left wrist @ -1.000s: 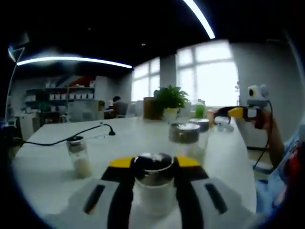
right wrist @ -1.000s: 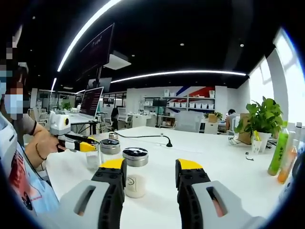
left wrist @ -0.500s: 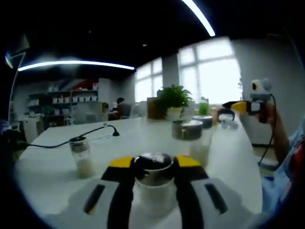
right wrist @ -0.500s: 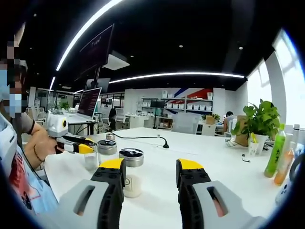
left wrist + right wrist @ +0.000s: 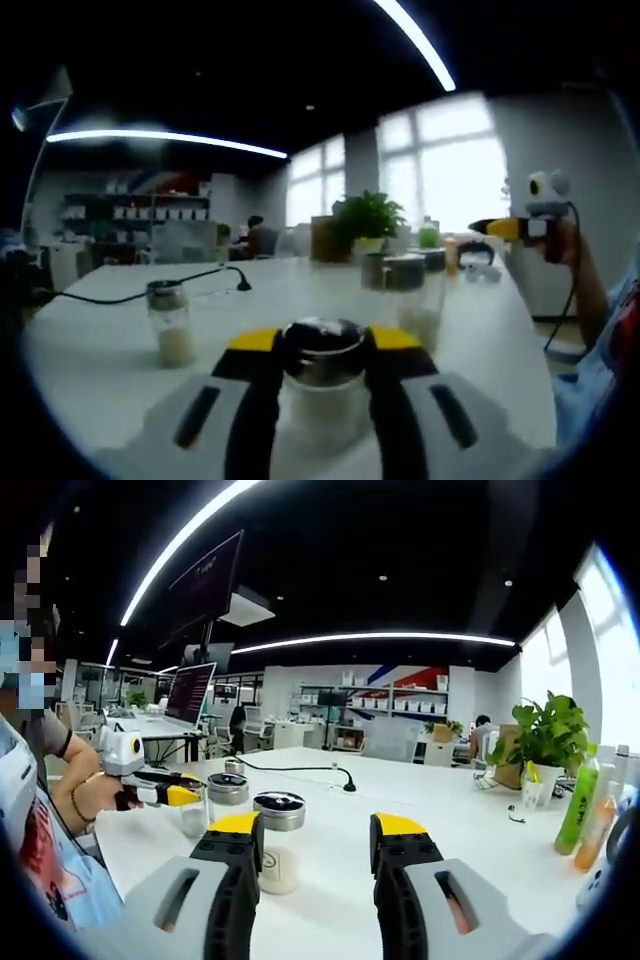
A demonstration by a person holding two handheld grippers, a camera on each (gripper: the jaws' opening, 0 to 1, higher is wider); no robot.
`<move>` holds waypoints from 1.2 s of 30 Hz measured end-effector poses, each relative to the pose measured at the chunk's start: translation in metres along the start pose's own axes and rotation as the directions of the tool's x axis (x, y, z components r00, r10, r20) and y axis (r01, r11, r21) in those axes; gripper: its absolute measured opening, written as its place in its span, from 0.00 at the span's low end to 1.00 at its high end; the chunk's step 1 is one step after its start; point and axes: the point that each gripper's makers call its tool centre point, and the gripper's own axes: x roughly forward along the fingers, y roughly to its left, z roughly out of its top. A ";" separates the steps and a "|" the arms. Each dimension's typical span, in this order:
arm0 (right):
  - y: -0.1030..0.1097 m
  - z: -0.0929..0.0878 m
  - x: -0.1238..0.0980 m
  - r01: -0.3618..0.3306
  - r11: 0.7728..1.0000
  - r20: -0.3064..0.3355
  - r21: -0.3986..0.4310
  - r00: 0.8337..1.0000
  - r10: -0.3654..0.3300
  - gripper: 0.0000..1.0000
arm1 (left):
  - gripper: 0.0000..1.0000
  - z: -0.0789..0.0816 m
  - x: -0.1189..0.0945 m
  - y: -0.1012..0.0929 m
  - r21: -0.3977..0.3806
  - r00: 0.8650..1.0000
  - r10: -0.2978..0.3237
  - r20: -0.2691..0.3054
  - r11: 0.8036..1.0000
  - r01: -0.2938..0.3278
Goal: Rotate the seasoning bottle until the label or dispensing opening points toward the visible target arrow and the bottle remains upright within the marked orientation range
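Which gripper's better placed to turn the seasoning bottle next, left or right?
Left. The left gripper already has its jaws closed around the seasoning bottle, standing upright on the white table. The right gripper is open, holding nothing, off to the side.

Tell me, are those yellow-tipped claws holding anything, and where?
The left tool clamps a seasoning bottle just under its metal cap. The right tool is open and holds nothing.
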 end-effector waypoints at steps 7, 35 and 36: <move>-0.003 0.000 -0.001 0.006 1.000 -0.002 -0.004 1.000 -0.006 0.43 | 0.34 0.000 -0.002 -0.001 0.013 1.000 -0.013 0.012 1.000 0.012; -0.001 -0.007 0.003 -0.020 0.999 -0.026 0.027 0.999 0.021 0.44 | 0.33 -0.001 -0.004 -0.005 0.019 0.980 -0.194 -0.034 0.981 0.194; -0.001 -0.008 0.003 -0.021 0.999 -0.027 0.031 0.999 0.022 0.44 | 0.33 -0.001 -0.004 -0.005 0.017 0.978 -0.203 -0.038 0.979 0.204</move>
